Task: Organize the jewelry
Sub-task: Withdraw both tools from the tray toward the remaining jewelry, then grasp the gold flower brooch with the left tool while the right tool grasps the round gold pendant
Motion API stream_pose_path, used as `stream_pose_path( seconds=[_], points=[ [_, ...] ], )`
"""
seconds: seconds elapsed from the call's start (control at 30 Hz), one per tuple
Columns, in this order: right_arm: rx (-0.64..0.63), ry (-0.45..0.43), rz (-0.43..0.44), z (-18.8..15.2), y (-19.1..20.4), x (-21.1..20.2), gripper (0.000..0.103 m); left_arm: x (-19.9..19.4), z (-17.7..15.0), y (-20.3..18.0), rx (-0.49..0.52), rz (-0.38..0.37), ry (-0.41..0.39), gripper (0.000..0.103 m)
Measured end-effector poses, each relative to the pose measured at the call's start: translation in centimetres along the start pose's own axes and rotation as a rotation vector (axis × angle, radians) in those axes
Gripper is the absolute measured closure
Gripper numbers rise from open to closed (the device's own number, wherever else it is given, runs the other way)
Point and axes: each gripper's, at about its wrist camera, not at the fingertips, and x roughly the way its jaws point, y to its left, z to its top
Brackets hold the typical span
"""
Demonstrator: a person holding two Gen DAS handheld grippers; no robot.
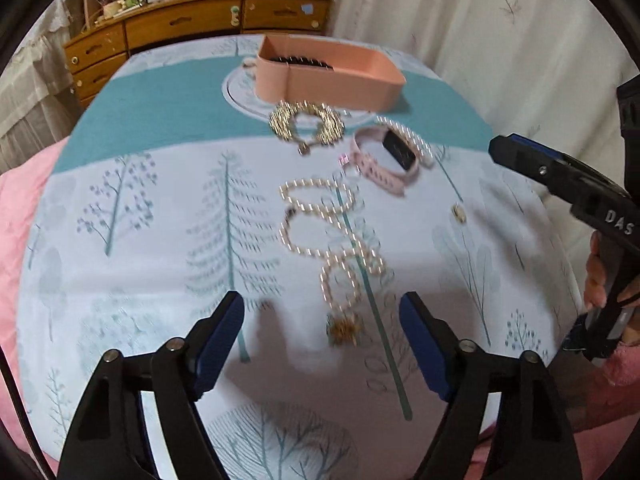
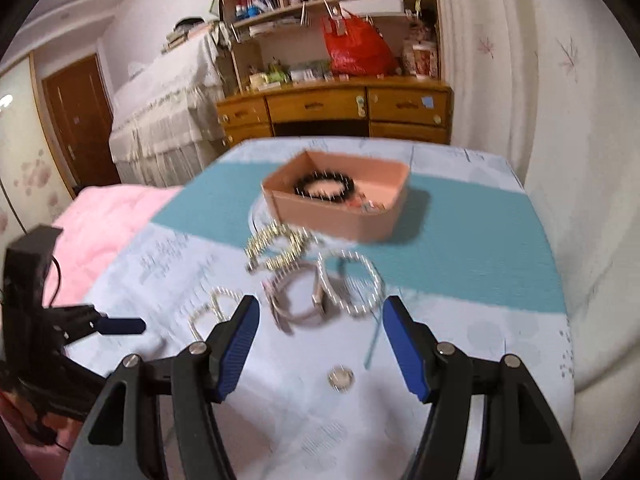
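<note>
A pink box [image 1: 340,76] [image 2: 340,208] stands at the far side of the table and holds a black bead bracelet [image 2: 326,188]. In front of it lie a gold bracelet [image 1: 306,122] [image 2: 276,248], a pink watch [image 1: 384,160] [image 2: 296,300], a pearl bracelet [image 1: 416,138] [image 2: 352,284], a long pearl necklace [image 1: 324,232] [image 2: 212,308] with a gold pendant [image 1: 344,330], and a small ring [image 1: 459,213] [image 2: 341,378]. My left gripper [image 1: 322,334] is open, just above the pendant. My right gripper [image 2: 318,336] is open and empty, over the ring and watch.
The table has a tree-print cloth [image 1: 160,240]. A pink quilt [image 2: 104,224] lies to the left. A wooden dresser [image 2: 336,108] with shelves stands behind, curtains [image 2: 520,80] to the right. The right gripper also shows in the left wrist view [image 1: 560,176].
</note>
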Motion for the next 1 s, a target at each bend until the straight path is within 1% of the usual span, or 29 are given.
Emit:
stream_pose_path(
  seconds=[0.1, 0.13, 0.17, 0.23, 0.3, 0.33, 0.37, 0.47, 0.53, 0.6, 0.63, 0.73, 0.83, 0.9, 1.0],
  points=[
    [-0.012, 0.026, -0.019, -1.1, -0.2, 0.5, 0.039, 0.6, -0.5, -0.2, 0.0, 0.012, 0.019, 0.036],
    [-0.016, 0.032, -0.02, -1.3, -0.3, 0.7, 0.039, 0.8, -0.7, -0.2, -0.008, 0.009, 0.028, 0.041],
    [-0.018, 0.043, -0.019, -1.6, -0.3, 1.0, 0.039, 0.9, -0.8, -0.2, -0.013, 0.006, 0.037, 0.043],
    [-0.011, 0.067, -0.013, -1.9, -0.4, 1.7, 0.039, 0.9, -1.0, -0.5, -0.006, 0.016, 0.025, 0.047],
    [0.001, 0.093, -0.01, -2.3, -0.4, 2.4, 0.047, 1.0, -1.1, -0.6, -0.007, 0.009, 0.029, 0.051],
    [0.011, 0.111, -0.009, -2.5, -0.4, 2.8, 0.048, 1.0, -1.1, -0.7, -0.008, 0.013, 0.024, 0.055],
    [0.021, 0.128, -0.005, -2.7, -0.5, 3.2, 0.051, 1.0, -1.1, -0.7, -0.007, 0.017, 0.024, 0.06],
    [0.032, 0.16, 0.004, -3.3, -0.6, 4.0, 0.056, 1.0, -0.9, -0.8, -0.005, 0.008, 0.028, 0.073],
    [0.025, 0.174, 0.003, -3.6, -0.3, 4.4, 0.059, 1.0, -1.0, -0.9, -0.008, -0.014, 0.031, 0.074],
    [0.007, 0.186, -0.007, -3.8, 0.1, 4.7, 0.061, 0.9, -1.1, -1.1, -0.002, -0.013, 0.032, 0.08],
    [-0.008, 0.183, -0.02, -4.0, 0.3, 4.7, 0.061, 1.0, -1.1, -1.2, 0.002, -0.012, 0.035, 0.085],
    [-0.065, 0.188, -0.064, -4.1, 0.9, 4.8, 0.066, 1.1, -1.1, -1.4, 0.003, -0.016, 0.034, 0.085],
    [-0.094, 0.183, -0.086, -4.2, 1.0, 4.8, 0.074, 1.2, -1.0, -1.5, 0.01, -0.014, 0.035, 0.085],
    [-0.094, 0.177, -0.097, -4.2, 0.7, 4.7, 0.086, 1.2, -1.0, -1.6, 0.017, -0.012, 0.038, 0.085],
    [-0.078, 0.173, -0.082, -4.1, 0.2, 4.5, 0.086, 1.5, -0.8, -1.9, 0.031, -0.003, 0.042, 0.085]
  ],
)
